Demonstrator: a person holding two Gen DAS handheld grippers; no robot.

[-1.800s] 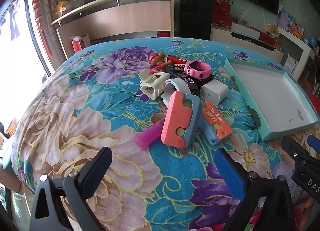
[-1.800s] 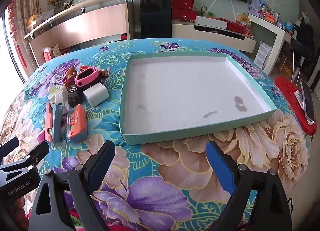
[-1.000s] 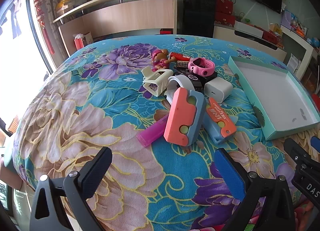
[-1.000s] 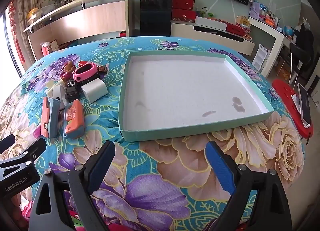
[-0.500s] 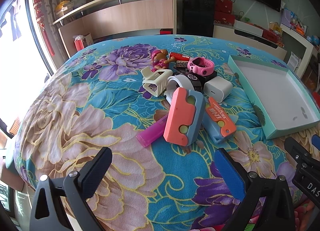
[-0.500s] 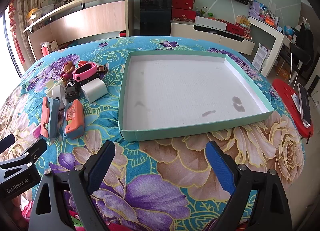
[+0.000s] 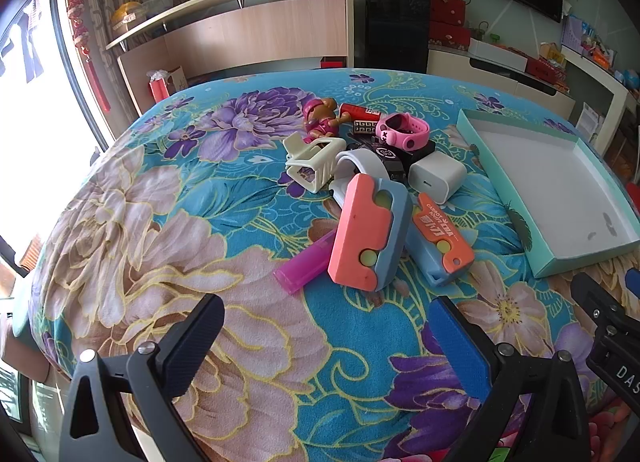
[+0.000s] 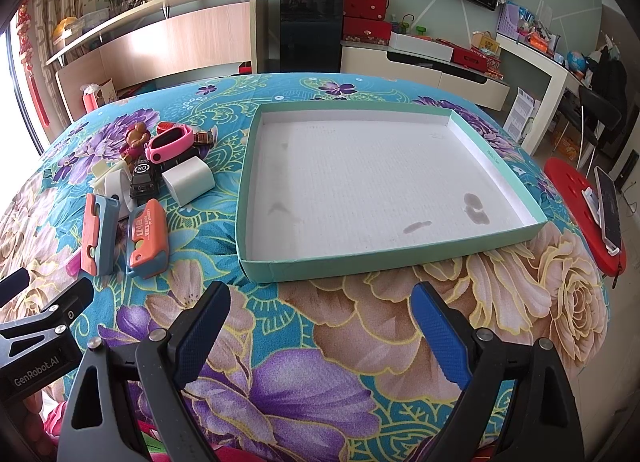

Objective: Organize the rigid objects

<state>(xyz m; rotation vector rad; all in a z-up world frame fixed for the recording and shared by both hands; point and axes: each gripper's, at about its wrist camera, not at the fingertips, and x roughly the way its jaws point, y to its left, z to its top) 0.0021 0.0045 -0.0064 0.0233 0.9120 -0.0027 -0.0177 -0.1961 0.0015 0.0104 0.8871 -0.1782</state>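
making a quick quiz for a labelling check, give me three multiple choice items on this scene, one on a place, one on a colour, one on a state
1. Where does the pile of small objects lie relative to the tray?
A. inside it
B. on the cloth to its left
C. on the cloth to its right

2. What colour is the watch on top of the pile?
A. pink
B. green
C. black

3. How does the right claw stand?
A. shut on the white charger
B. shut with nothing in it
C. open with nothing in it

Answers:
1 B, the right wrist view shows the pile beside the tray's left wall, and the tray holds nothing.
2 A, its strap and case are pink in both views.
3 C, its blue pads stand wide apart over bare cloth, and the white charger lies far off in the pile.
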